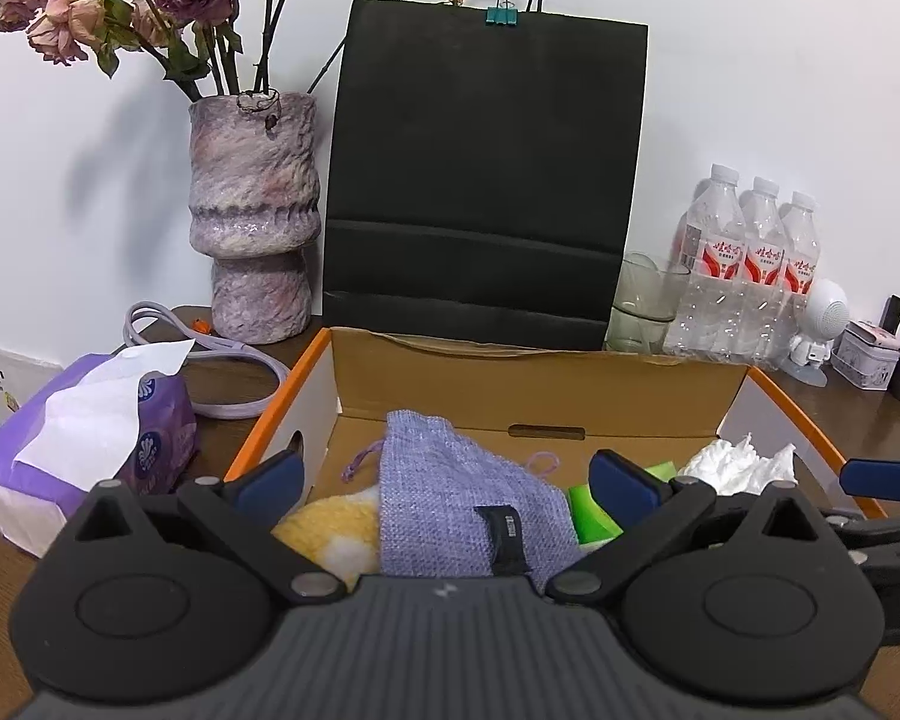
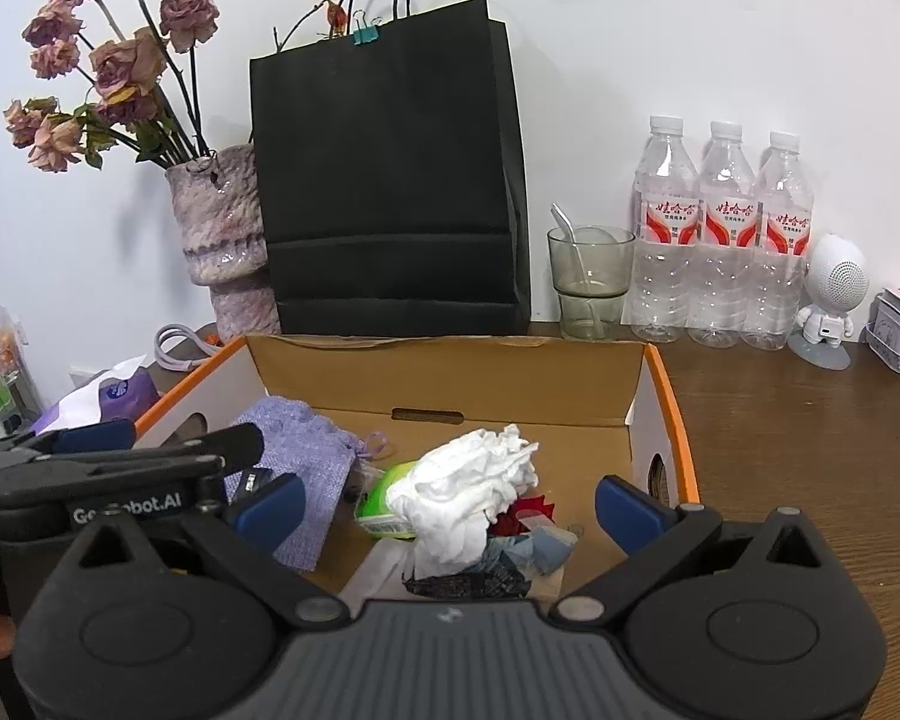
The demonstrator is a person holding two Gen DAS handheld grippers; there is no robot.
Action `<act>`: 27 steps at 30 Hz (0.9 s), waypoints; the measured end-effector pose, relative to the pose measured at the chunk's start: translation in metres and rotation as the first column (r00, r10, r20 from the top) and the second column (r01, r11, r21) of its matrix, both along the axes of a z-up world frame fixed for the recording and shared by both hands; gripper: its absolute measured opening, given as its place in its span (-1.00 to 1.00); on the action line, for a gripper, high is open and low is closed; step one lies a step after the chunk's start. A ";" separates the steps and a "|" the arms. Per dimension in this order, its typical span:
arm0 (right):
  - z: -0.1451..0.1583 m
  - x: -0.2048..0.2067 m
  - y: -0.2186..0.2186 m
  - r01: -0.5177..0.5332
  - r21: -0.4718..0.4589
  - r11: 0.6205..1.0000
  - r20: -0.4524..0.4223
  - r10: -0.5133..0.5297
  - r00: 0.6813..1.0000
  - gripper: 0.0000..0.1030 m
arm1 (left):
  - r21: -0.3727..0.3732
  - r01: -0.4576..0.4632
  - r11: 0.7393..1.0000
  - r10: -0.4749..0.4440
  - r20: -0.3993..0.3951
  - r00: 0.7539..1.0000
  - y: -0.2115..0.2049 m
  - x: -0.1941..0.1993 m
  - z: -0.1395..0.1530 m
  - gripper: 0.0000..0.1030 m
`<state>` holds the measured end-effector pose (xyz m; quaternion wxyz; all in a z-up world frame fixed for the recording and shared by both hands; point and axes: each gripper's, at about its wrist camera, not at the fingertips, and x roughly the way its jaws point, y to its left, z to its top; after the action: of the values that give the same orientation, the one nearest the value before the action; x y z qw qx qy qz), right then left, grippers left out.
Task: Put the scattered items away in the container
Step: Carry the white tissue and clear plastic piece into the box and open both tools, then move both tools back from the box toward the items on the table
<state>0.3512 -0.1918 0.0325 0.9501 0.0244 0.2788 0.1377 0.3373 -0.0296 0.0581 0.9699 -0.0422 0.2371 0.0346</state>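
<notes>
An open cardboard box with orange rim [image 1: 534,384] [image 2: 450,372] stands on the wooden table. Inside it lie a lilac woven pouch [image 1: 456,492] [image 2: 306,456], a yellow fluffy item [image 1: 336,531], a green item [image 1: 591,510] [image 2: 384,498], crumpled white tissue [image 1: 738,462] [image 2: 474,492], a red piece [image 2: 525,513] and dark fabric [image 2: 468,585]. My left gripper [image 1: 447,480] is open and empty above the pouch. My right gripper [image 2: 447,507] is open and empty above the tissue. The left gripper also shows in the right wrist view [image 2: 120,450].
A black paper bag [image 1: 486,180] [image 2: 390,180], a vase of dried roses [image 1: 258,216], a glass cup [image 2: 591,282], three water bottles [image 2: 726,234] and a white figurine [image 2: 834,300] stand behind the box. A purple tissue pack [image 1: 90,438] lies left.
</notes>
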 end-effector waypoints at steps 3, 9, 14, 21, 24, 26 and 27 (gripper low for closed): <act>0.000 0.000 0.000 0.002 -0.001 1.000 -0.002 -0.002 1.000 1.00 | 0.001 -0.001 1.000 0.001 0.000 1.000 0.000 0.000 0.000 1.00; 0.002 -0.001 0.000 -0.001 0.003 1.000 0.000 0.001 1.000 1.00 | -0.005 0.000 1.000 0.000 0.010 1.000 0.002 -0.006 0.005 1.00; 0.008 -0.008 0.003 -0.014 0.005 1.000 0.020 0.014 1.000 1.00 | -0.024 -0.027 0.999 0.028 0.040 0.999 0.007 -0.021 0.014 1.00; 0.025 -0.038 0.008 -0.022 0.011 1.000 0.071 0.021 0.997 1.00 | -0.042 -0.014 0.999 0.017 0.063 0.998 0.015 -0.054 0.028 1.00; 0.027 -0.052 0.008 -0.026 0.016 1.000 0.073 0.025 0.997 1.00 | -0.034 0.001 0.999 0.001 0.071 0.997 0.020 -0.073 0.031 1.00; 0.027 -0.063 0.007 -0.024 0.018 1.000 0.069 0.022 0.997 1.00 | -0.036 0.000 0.999 0.002 0.080 0.997 0.025 -0.086 0.033 1.00; 0.027 -0.068 0.007 -0.024 0.020 1.000 0.066 0.022 0.998 1.00 | -0.038 0.005 0.999 -0.002 0.081 0.997 0.027 -0.092 0.034 1.00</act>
<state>0.2831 -0.1852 0.0592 0.9568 0.0267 0.2461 0.1524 0.2450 -0.0024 0.0922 0.9778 -0.0616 0.1985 0.0265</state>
